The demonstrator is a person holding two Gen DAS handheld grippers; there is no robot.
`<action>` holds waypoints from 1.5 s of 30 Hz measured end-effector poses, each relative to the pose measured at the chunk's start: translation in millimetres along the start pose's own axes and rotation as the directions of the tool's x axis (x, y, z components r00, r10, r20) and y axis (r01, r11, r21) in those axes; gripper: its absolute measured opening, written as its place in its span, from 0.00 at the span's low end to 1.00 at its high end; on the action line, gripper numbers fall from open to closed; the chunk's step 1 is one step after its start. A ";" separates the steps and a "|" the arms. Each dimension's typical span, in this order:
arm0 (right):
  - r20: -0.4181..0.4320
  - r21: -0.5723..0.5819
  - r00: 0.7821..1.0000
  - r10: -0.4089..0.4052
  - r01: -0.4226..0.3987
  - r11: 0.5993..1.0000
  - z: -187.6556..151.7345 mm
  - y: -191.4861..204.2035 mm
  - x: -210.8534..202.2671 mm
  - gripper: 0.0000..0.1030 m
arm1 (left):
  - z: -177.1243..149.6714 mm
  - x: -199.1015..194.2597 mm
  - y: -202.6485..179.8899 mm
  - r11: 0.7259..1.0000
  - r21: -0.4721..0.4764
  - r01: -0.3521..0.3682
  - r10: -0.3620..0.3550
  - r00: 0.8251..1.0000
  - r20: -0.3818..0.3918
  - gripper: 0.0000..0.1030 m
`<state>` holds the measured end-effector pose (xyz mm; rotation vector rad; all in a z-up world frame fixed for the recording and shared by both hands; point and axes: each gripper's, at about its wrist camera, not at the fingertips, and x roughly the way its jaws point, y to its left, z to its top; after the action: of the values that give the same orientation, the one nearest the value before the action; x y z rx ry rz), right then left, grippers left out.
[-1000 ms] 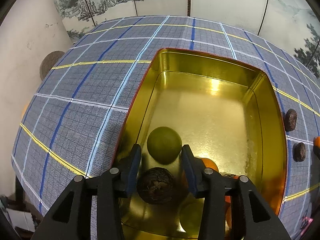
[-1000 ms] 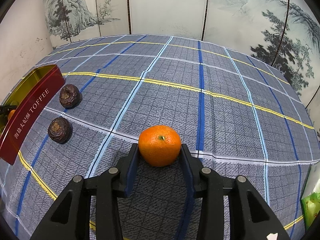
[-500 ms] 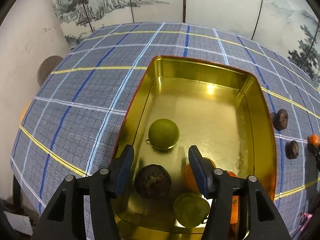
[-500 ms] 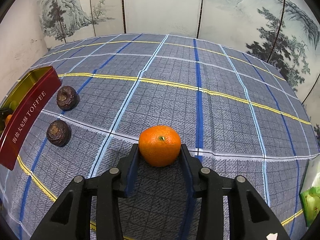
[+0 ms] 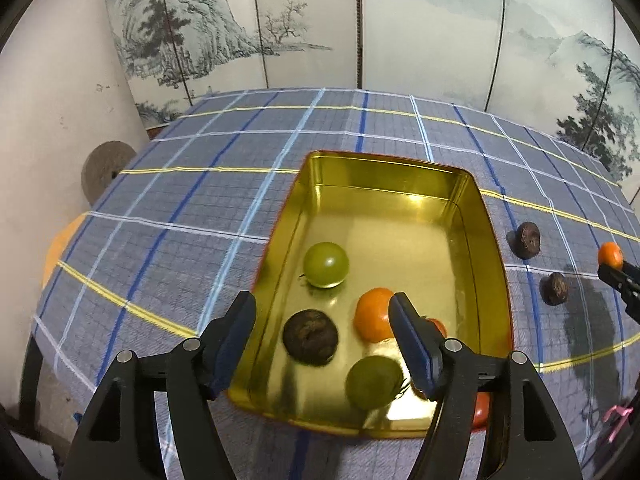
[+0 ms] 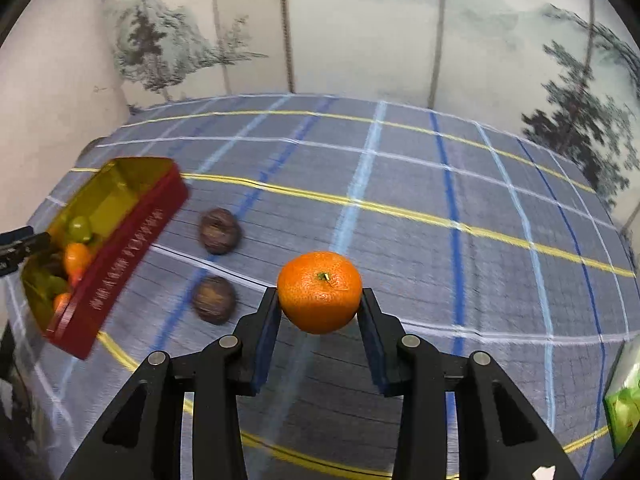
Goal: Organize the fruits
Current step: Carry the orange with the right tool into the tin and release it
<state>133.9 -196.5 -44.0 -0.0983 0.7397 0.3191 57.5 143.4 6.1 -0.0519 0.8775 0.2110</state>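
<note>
My left camera looked down close over the tin [image 5: 486, 220]; my right one viewed it [image 6: 132, 240] from farther right, both sharing it.

I saw a folding screen [image 5: 360, 32] painted with misty mountains and pines across the top of the frame, a plain cream wall [image 5: 60, 100] at left, and a blue plaid tablecloth [image 5: 180, 208] below.

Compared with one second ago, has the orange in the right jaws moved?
Yes. The orange, gripped by the right gripper, is lifted off the tablecloth, nearer the tin.
</note>
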 end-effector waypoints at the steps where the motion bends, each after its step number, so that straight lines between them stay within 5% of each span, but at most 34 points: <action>1: 0.006 -0.014 1.000 0.020 -0.020 1.000 3.4 9.3 -2.0 0.35 | -0.8 -3.0 2.8 1.000 -0.005 -0.005 0.005 1.000 0.005 0.67; 13: 0.010 -0.204 0.975 0.222 -0.215 0.955 31.2 125.8 -4.8 0.35 | -14.6 -22.0 44.7 0.994 -0.105 -0.040 0.040 0.999 0.002 0.68; 22: -0.066 -0.306 0.954 0.292 -0.298 0.904 29.3 190.8 12.3 0.35 | -27.7 -22.9 78.2 0.982 -0.175 -0.072 0.069 0.997 -0.023 0.68; 45: -0.165 -0.349 0.935 0.313 -0.352 0.868 2.6 230.7 30.8 0.37 | -44.2 -20.3 85.1 0.977 -0.200 -0.066 0.054 0.996 -0.065 0.68</action>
<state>83.3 30.3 -57.4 -0.3535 0.7918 0.7928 -5.9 217.6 -3.0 -0.2224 0.9144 0.3569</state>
